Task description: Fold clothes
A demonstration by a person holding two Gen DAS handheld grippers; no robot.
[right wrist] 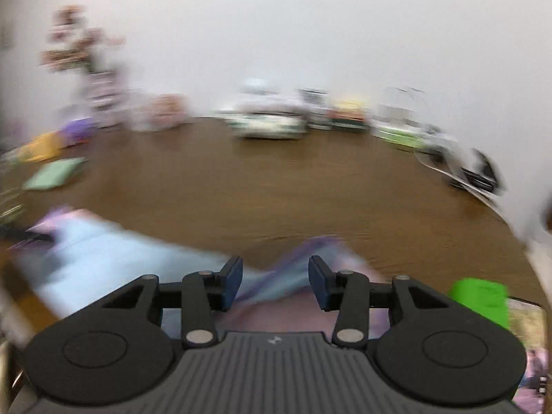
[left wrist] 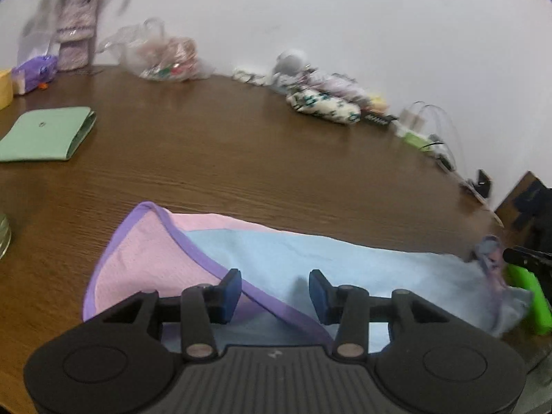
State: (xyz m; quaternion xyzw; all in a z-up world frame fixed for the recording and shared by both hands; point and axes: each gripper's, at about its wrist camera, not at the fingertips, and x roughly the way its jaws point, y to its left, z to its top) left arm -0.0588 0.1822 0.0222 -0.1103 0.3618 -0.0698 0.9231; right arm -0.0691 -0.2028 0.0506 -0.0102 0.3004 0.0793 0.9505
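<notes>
A light blue and pink garment with purple trim lies spread on the brown wooden table. My left gripper is open just above its near edge, with the purple trim between the fingers. The right wrist view is blurred. There my right gripper is open over the same garment, above a bunched purple fold. A folded green cloth lies at the far left of the table and also shows in the right wrist view.
Along the back wall stand a vase of flowers, a plastic bag, a patterned pouch and small clutter. The other gripper's green part shows at the right. A green object lies near my right gripper.
</notes>
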